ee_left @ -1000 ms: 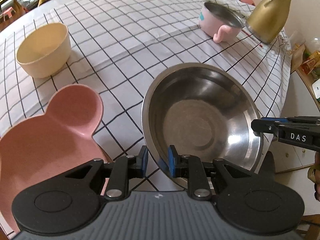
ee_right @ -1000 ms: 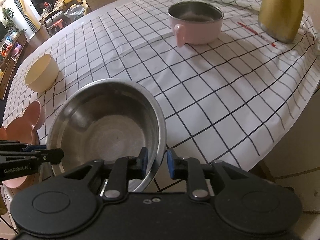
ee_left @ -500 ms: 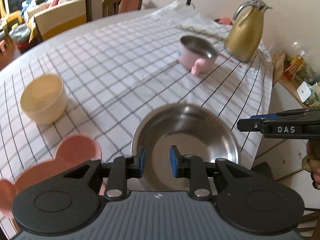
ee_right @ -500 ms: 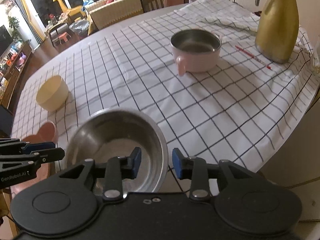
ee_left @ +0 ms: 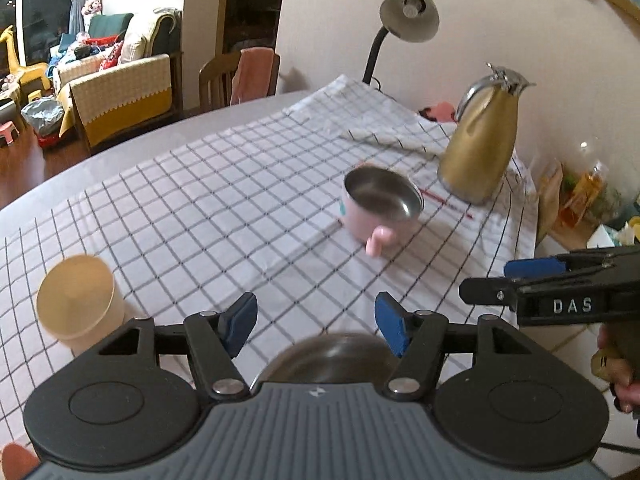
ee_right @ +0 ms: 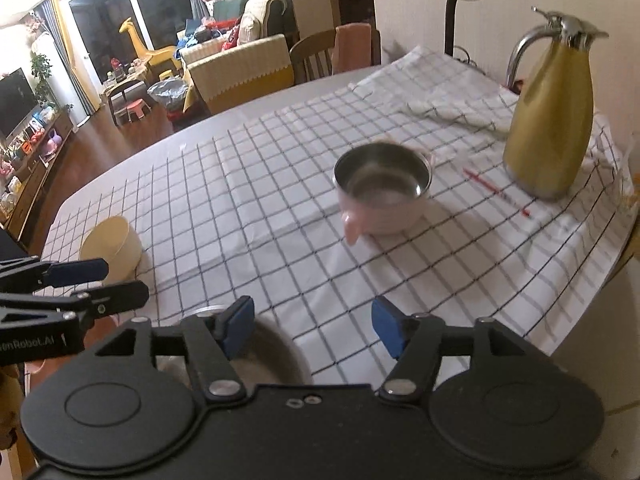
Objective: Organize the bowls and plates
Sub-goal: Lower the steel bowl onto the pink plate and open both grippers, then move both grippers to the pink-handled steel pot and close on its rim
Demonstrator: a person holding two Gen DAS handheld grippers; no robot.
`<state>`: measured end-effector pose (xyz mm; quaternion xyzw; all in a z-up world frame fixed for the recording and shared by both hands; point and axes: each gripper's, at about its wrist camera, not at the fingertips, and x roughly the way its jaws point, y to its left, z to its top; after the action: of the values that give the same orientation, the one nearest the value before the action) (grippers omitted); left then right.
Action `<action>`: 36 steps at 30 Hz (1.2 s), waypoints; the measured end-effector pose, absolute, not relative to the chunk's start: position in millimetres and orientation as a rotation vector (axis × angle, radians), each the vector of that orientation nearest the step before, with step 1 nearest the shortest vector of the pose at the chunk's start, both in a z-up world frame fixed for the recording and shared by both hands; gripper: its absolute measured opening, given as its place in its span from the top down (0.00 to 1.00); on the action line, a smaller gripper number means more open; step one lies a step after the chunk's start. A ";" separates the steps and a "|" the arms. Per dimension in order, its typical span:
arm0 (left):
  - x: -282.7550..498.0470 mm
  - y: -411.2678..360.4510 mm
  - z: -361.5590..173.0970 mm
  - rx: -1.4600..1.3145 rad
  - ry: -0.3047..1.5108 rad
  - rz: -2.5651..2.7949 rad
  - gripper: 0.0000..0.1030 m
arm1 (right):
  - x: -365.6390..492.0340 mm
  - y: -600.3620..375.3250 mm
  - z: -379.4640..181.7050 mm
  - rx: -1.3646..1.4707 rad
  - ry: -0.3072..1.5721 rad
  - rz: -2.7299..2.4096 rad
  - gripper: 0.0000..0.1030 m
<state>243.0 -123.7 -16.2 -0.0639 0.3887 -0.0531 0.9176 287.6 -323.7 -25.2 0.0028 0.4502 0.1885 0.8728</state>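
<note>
Nearest, the steel bowl (ee_left: 328,356) sits on the checked cloth at the bench's (ee_right: 132,160) front edge, only its far rim showing under each camera; it is free of both tools. The left gripper (ee_left: 316,326) has its blue pads spreading apart with nothing between them, and the right gripper (ee_right: 312,326) likewise is opening on empty air, so both have let go. A sliver of the pink plate (ee_left: 16,458) shows at the lower left corner of the left view. Further out on the left, the cream bowl (ee_left: 76,300) stands upright, just off the left gripper's side and well apart from the right one, so the left hand looks the nearer for it. Beyond the middle, the pink handled bowl (ee_right: 382,192) rests with its handle pointing back toward the grippers, ahead and slightly right, nearer the right hand. The gold jug (ee_right: 550,120) stands behind it.
</note>
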 end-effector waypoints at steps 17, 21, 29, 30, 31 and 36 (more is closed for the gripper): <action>352.0 -153.6 -20.0 -0.182 0.766 -0.040 0.25 | 375.5 -355.4 -39.3 -0.037 0.889 0.324 0.04; 382.6 -162.1 -27.9 -0.175 0.788 -0.039 0.25 | 401.6 -364.2 -46.6 -0.030 0.896 0.318 0.04; 440.3 -173.1 -54.2 -0.163 0.871 -0.048 0.25 | 447.3 -373.5 -69.1 -0.020 0.929 0.323 0.07; 447.0 -174.0 -58.7 -0.160 0.886 -0.047 0.25 | 452.6 -373.1 -72.7 -0.021 0.933 0.325 0.07; 452.3 -174.7 -62.1 -0.154 0.897 -0.047 0.25 | 456.8 -372.7 -75.9 -0.023 0.936 0.326 0.09; 475.0 -181.5 -79.2 -0.128 0.941 -0.042 0.25 | 478.9 -369.9 -92.3 -0.019 0.966 0.334 0.13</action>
<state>475.0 -181.5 -79.2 -0.0614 0.4532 -0.0201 0.8891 478.9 -369.9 -92.3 -0.0093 0.4624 0.1598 0.8721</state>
